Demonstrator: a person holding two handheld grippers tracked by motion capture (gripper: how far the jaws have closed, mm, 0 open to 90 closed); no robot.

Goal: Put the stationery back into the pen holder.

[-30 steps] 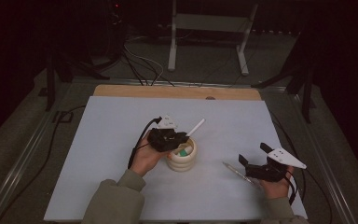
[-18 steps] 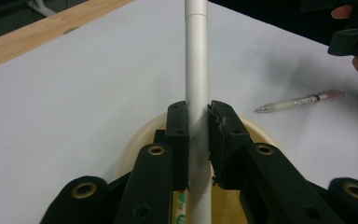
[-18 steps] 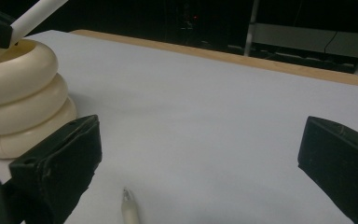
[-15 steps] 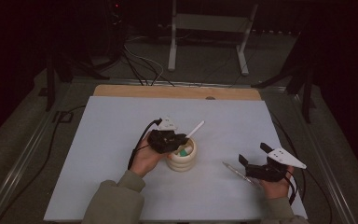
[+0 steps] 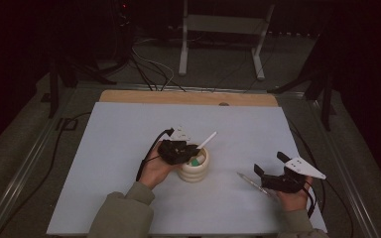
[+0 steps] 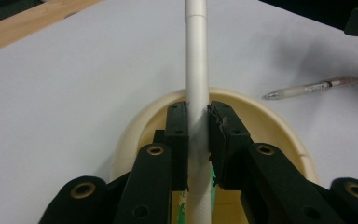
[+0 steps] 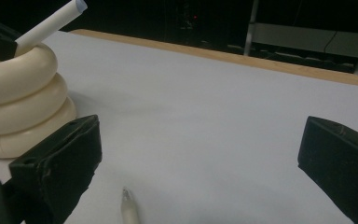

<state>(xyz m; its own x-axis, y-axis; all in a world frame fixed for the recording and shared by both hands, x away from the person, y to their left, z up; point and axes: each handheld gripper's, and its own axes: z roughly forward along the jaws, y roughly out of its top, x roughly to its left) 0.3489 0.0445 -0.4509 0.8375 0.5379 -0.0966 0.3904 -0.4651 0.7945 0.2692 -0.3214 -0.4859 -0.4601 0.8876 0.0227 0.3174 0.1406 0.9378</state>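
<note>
White rectangular table mat (image 5: 129, 148) under my rig, cream ribbed ring-stacked holder (image 5: 194, 171) near centre, my left gripper (image 6: 198, 135) clamped on white cylindrical marker (image 6: 196, 56) over holder, my right gripper (image 7: 200, 154) spread wide at holder's four o'clock, slim clear pen (image 5: 250, 181) between its jaws.

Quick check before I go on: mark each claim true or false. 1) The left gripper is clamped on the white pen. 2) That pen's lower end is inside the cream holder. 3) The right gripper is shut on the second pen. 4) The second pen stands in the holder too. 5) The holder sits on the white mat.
1) True: the left gripper is shut on the white pen.
2) True: it goes down into the cream holder.
3) False: the right gripper is open, holding nothing.
4) False: the second pen lies flat on the white mat.
5) True.
</note>
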